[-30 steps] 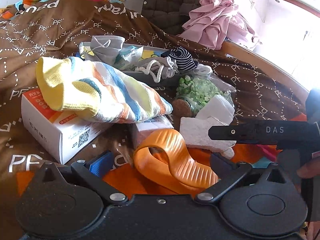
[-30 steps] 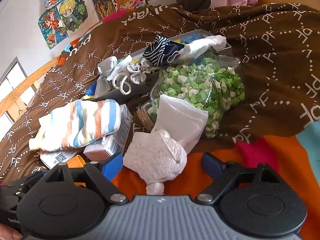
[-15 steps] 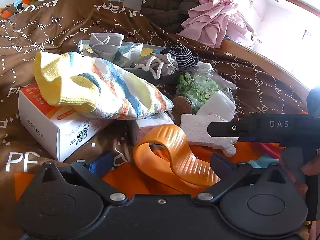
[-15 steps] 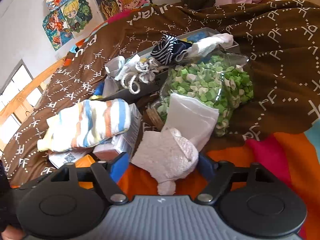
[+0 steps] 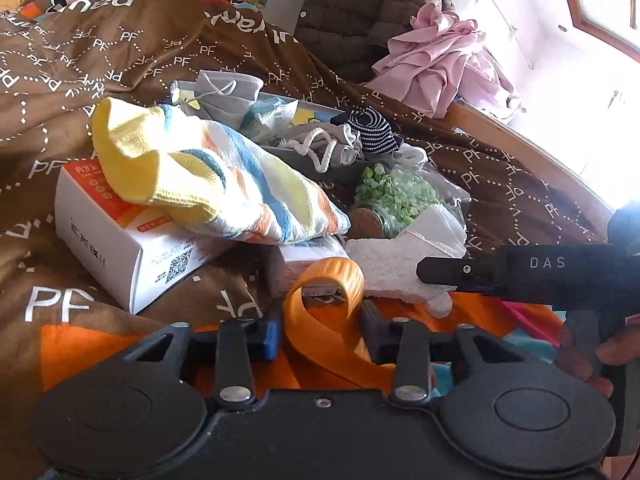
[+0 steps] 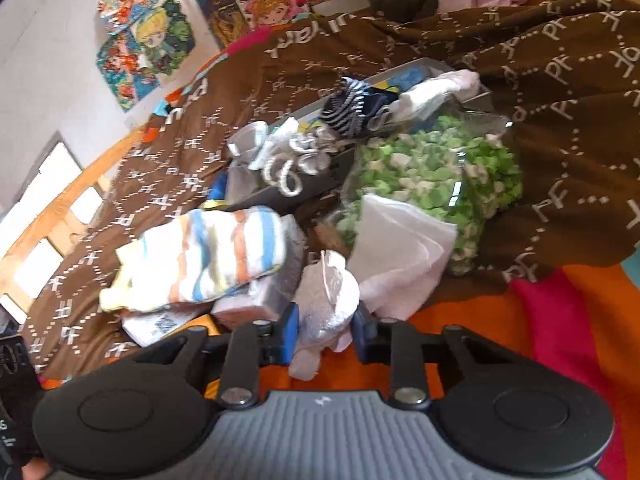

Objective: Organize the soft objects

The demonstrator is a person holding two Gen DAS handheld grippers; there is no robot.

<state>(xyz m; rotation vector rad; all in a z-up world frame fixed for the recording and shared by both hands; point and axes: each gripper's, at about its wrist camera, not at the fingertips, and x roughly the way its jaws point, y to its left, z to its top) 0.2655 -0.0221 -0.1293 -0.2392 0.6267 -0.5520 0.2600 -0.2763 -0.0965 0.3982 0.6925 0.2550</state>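
On a cluttered brown bedspread [image 5: 132,60], the right gripper [image 6: 323,330] is closing on a white fluffy toy [image 6: 326,300] — light, squashy, best pinched mid-body — while the left gripper [image 5: 320,330] is squeezing a springy orange loop [image 5: 324,300].

A brown blanket [image 5: 132,56] is patterned with white dotted diamonds and "PF" letters. A sock [image 5: 224,184] is striped in yellow, white, blue and orange. An orange band [image 5: 332,300] is ribbed. A small sock [image 5: 372,132] is striped navy and white. Green and white pieces fill a clear jar [image 6: 440,176]. A white fluffy cloth [image 6: 328,300] is seen.
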